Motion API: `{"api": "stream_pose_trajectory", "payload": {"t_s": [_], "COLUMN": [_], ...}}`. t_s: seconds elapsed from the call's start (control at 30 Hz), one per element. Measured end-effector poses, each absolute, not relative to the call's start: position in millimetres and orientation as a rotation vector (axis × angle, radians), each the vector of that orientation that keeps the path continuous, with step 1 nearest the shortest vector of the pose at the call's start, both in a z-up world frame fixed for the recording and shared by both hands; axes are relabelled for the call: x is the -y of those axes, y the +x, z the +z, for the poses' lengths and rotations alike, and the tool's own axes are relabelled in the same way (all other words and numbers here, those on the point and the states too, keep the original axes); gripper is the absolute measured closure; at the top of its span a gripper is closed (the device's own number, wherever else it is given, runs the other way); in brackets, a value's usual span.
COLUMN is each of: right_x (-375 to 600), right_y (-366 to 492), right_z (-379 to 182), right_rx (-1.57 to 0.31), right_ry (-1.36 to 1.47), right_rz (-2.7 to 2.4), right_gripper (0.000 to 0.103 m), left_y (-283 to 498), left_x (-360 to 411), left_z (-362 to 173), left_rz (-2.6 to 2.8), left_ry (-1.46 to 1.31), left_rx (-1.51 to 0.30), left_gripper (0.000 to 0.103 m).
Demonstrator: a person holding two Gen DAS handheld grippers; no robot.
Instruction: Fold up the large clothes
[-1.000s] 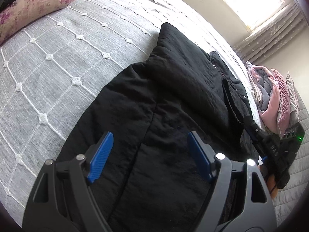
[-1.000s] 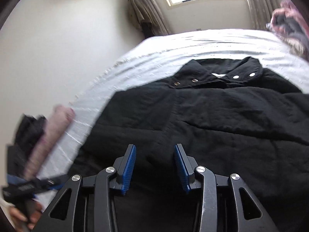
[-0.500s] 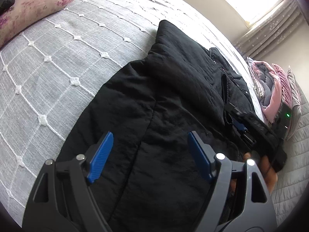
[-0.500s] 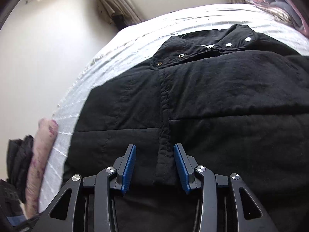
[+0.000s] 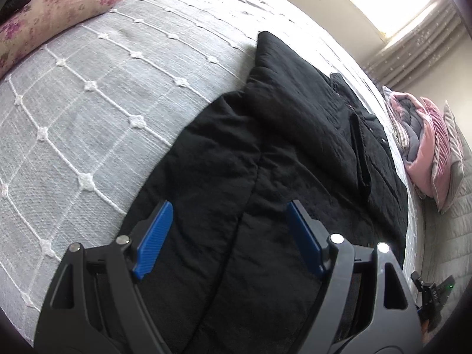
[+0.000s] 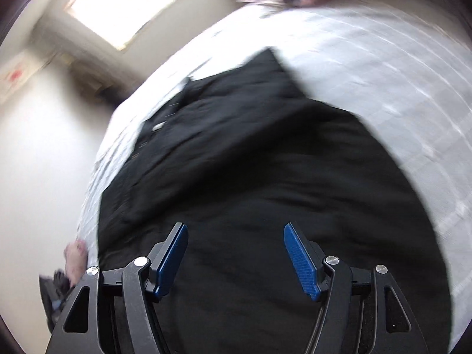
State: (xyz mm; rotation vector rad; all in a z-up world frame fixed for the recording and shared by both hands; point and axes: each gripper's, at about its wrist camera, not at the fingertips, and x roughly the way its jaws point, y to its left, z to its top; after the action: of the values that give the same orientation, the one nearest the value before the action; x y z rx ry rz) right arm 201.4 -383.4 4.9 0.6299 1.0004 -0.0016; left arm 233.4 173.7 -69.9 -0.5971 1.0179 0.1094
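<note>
The bed (image 5: pixel 97 124), under its grey coverlet stitched in white diamonds, serves as the folding surface, broad and flat enough to take a big garment laid out whole; on it the black padded jacket (image 5: pixel 289 153) lies spread near the near edge, its collar and snap placket toward the window end, seemingly so that both sides can be reached and turned in over the middle; a floral pillow (image 5: pixel 56 14) sits at the far corner and a heap of pink and grey bedding (image 5: pixel 424 147) at the other end, both well apart from the jacket and so out of the way of any fold; the left gripper (image 5: pixel 228 233) hangs over the jacket's lower body with its blue pads spread wide and nothing between them but the cloth lying below, which I judge to be a waiting pose before a pinch at the hem or side seam; the right gripper (image 6: pixel 236 253) is over the same black cloth, its jaws opening and gripping nothing, though that view is smeared by motion and how near the pads are to the fabric is hard to say; no brand, label or legible writing shows on the jacket or elsewhere, only small pale snaps (image 6: pixel 159 125) along the placket.
</note>
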Motion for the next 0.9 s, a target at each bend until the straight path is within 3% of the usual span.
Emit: {"api": "stream_pose_trajectory", "payload": {"t_s": [0.13, 0.53, 0.6, 0.63, 0.67, 0.9], "right_x": [429, 473, 486, 493, 496, 499], "right_y": [185, 159, 156, 155, 153, 108], "right_z": [-36, -30, -39, -38, -36, 10], "right_rx": [-1.027, -0.957, -0.973, -0.98, -0.981, -0.934], "right_ry": [0.654, 0.767, 0.763, 0.746, 0.717, 0.537], "right_rz": [-0.028, -0.118, -0.108, -0.12, -0.141, -0.224], "right_gripper": [0.039, 0.041, 0.056, 0.071, 0.074, 0.071], "left_y": [232, 187, 178, 173, 167, 125], "left_x": [-167, -177, -182, -186, -192, -225], "left_z": [-75, -62, -61, -61, -61, -61], "left_rz": [0.126, 0.1, 0.097, 0.099, 0.103, 0.089], "left_ry": [-0.549, -0.51, -0.493, -0.493, -0.5, -0.605], "left_rx": [-1.032, -1.04, -1.04, -1.042, -1.046, -1.064], "left_gripper": [0.023, 0.023, 0.023, 0.023, 0.023, 0.023]}}
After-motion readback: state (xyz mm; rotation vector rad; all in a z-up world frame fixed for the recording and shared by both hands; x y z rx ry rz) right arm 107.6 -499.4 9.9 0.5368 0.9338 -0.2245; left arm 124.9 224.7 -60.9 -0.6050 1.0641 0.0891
